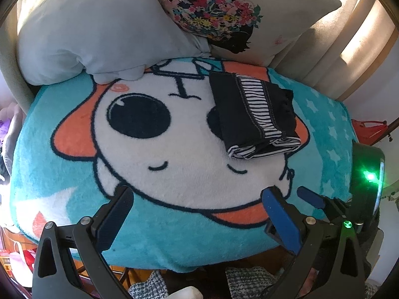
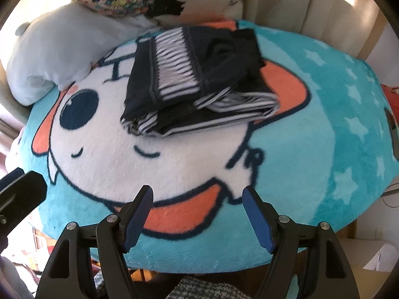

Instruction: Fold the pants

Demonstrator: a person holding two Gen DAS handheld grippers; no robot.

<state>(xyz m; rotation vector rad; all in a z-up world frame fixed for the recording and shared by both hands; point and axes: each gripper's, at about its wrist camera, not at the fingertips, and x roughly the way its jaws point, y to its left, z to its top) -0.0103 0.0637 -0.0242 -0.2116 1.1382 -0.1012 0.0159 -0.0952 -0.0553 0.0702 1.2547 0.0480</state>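
Pants (image 2: 197, 79) folded on blanket (image 2: 311, 149) | both claws apparently hover, agape, empty

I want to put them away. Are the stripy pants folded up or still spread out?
Folded. The pants lie as a small stacked bundle on the blanket, with layered edges showing at the near side.

The pants (image 1: 254, 114) are dark navy with a black-and-white striped panel, folded up into a compact, slightly lopsided bundle. They're lying flat on the cartoon-face blanket (image 1: 174, 236), covering one of its big eyes, layered edges showing.
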